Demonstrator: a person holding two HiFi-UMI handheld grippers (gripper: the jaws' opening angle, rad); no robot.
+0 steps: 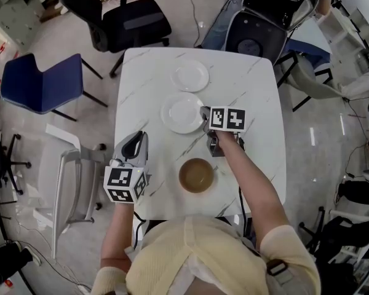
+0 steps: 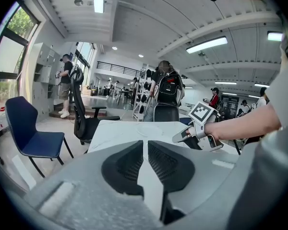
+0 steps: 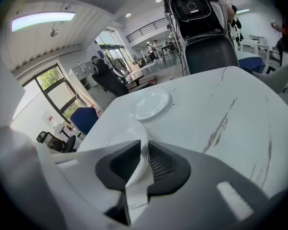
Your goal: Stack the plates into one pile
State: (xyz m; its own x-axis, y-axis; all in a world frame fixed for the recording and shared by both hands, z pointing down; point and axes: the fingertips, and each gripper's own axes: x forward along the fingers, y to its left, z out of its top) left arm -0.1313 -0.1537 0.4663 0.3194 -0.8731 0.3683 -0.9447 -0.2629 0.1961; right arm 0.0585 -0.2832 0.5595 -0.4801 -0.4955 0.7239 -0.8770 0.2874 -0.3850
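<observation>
On the table [image 1: 252, 91], seen from your head, nothing is piled yet. The small white plate [image 1: 190, 75] lies far, the larger white plate [image 1: 179, 112] just beside it on the near side, and the brown plate [image 1: 197, 175] well apart, nearest you. Your right gripper [image 1: 205, 117] is at the larger plate's right rim; your left gripper [image 1: 137, 141] hovers at the left.

In the left gripper view, the jaws stand slightly apart with nothing between them.

In the right gripper view, that rim lies between jaws that look slack, not pinching. I judge all the stacking is still to do.
</observation>
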